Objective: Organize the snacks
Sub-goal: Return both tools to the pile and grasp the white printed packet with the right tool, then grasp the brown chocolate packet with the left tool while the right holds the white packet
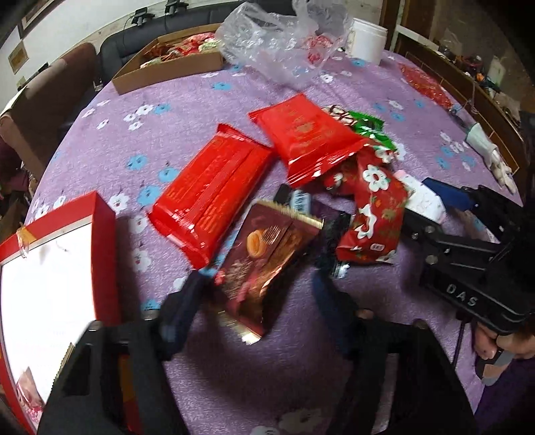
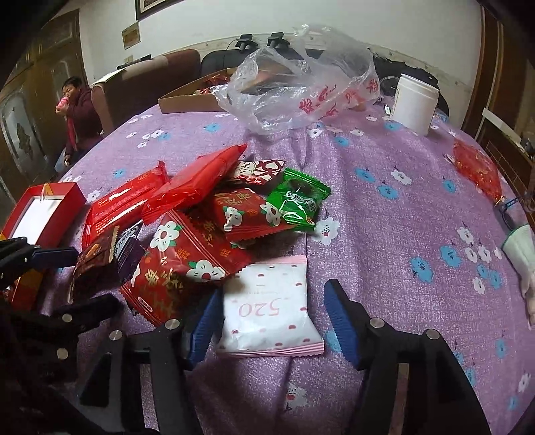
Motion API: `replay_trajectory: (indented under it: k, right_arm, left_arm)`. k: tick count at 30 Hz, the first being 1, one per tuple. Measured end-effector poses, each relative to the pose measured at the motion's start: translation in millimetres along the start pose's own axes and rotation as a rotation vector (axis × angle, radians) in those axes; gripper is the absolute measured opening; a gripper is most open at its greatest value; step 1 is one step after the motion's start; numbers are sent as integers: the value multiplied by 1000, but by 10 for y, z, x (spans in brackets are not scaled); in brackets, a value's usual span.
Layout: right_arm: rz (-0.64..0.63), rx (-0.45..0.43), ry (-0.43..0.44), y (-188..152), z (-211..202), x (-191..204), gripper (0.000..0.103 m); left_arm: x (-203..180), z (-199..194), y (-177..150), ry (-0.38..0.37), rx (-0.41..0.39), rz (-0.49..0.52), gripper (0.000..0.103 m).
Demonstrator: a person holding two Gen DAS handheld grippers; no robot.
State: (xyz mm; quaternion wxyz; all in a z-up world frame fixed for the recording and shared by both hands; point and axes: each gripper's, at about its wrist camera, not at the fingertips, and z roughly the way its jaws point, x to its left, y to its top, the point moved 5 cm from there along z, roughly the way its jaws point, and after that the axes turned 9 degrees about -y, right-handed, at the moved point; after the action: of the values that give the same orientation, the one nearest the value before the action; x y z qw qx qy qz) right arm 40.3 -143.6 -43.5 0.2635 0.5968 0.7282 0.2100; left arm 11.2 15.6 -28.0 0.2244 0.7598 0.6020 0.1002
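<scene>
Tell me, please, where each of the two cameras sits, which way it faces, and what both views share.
Left wrist: on the left gripper, angled down at the brown packet between its open fingers; the right gripper and a hand show.
Right wrist: on the right gripper, angled down at the white 520 packet between open fingers; the left gripper shows.
Shared: snack pile, red box, plastic bag, white jar.

A white wall (image 2: 301, 23) with a framed picture (image 2: 150, 6) rises behind brown chairs (image 2: 147, 80); a seated person (image 2: 78, 110) waits beside wooden doors (image 2: 30, 110).
</scene>
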Motion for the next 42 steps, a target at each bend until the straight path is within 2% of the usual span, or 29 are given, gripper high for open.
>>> replay_trajectory:
  k: [1, 3, 4, 5, 6, 11, 12, 14, 15, 16, 19, 23, 27, 29, 30, 42]
  right_arm:
    - [0, 2, 0, -2, 0, -1, 63]
    - [-6, 3, 0, -6, -9, 5, 60]
    - [-12, 0, 6, -8, -21, 18, 57]
    - [-23, -3, 11, -11, -38, 39, 50]
    - [-31, -5, 7, -9, -41, 47, 47]
    - [-7, 10, 9, -14, -35, -22, 44]
    - [1, 12, 3, -13, -30, -49, 44]
    - [29, 19, -12, -5, -12, -131, 44]
    - [41, 21, -20, -5, -6, -165, 44]
    - [55, 24, -31, -2, 2, -206, 45]
    - [72, 25, -46, 0, 5, -251, 45]
    - [69, 22, -56, -3, 3, -236, 45]
    - [72, 21, -55, -2, 2, -242, 45]
    - [72, 21, -55, -2, 3, -239, 45]
    - [72, 21, -55, -2, 1, -237, 45]
    - [69, 17, -54, -1, -8, -240, 45]
  left_arm:
    - [-28, 3, 5, -6, -3, 10, 46]
    - [-83, -10, -5, -17, -7, 27, 35]
    - [-96, -15, -8, -19, -9, 30, 34]
    - [-108, -21, -19, -17, -12, 28, 34]
    - [-114, -24, -26, -20, -15, 27, 34]
    - [-82, -29, 1, -39, -9, -12, 34]
    - [-78, -30, 1, -38, 1, -16, 35]
    - [-78, -33, -18, -28, 19, -25, 46]
    - [-80, -44, -22, -18, 23, -27, 57]
    - [-85, -56, -23, -10, 16, -22, 61]
    - [-115, -97, 27, 55, -7, 21, 61]
    - [-121, -41, 128, 60, 3, 27, 66]
    - [-10, 83, 224, 44, -12, -33, 65]
    - [12, 82, 229, 66, -37, -36, 50]
    - [5, 74, 224, 83, -48, -18, 31]
    - [-15, -166, -2, -16, -111, -67, 27]
